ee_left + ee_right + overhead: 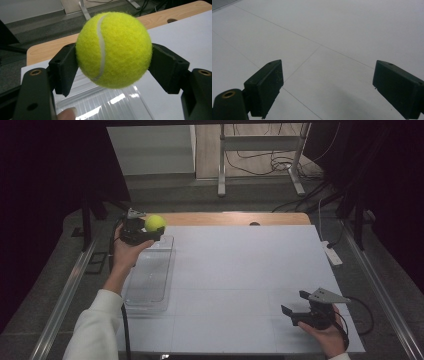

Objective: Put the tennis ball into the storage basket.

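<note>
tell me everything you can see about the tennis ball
The tennis ball is bright yellow-green with a fuzzy felt surface and one curved white seam running down its face. It looks whole and round. The left gripper clamps it, one black jaw pressing each side. It is held in the air above the far end of a clear plastic tray, near the table's far left corner; nothing else touches it.

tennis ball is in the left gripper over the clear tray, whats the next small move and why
Probably lower the left gripper a little toward the clear tray before opening. The tennis ball is clamped between both jaws and hangs above the tray's far end, so a drop from here might bounce out. The right gripper sits open and apart, out of the way.
</note>
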Demonstrator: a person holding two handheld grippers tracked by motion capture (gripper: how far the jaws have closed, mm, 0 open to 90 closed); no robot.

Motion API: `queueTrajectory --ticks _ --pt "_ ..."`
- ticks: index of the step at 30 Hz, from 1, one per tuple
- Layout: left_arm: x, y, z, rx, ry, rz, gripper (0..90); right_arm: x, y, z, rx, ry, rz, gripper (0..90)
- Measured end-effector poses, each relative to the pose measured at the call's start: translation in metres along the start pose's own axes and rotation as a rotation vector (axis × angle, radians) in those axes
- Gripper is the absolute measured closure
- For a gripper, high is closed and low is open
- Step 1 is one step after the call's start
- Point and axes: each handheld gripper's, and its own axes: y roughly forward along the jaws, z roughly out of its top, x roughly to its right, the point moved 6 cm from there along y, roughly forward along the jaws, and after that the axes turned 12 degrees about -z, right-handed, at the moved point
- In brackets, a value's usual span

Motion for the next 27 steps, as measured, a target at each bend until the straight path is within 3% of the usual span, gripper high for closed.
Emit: queueTrajectory --ticks 14,27 --pt "-0.016 -0.004 -0.004 -0.017 -0.021 0.039 27.7 0.001 -0.002 0.000 0.004 -0.002 -0.002 9.9" --pt "-0.029 -0.002 -0.010 -0.032 -0.040 0.051 27.6 0.001 -0.001 0.000 -0.001 -0.001 -0.002 10.0"
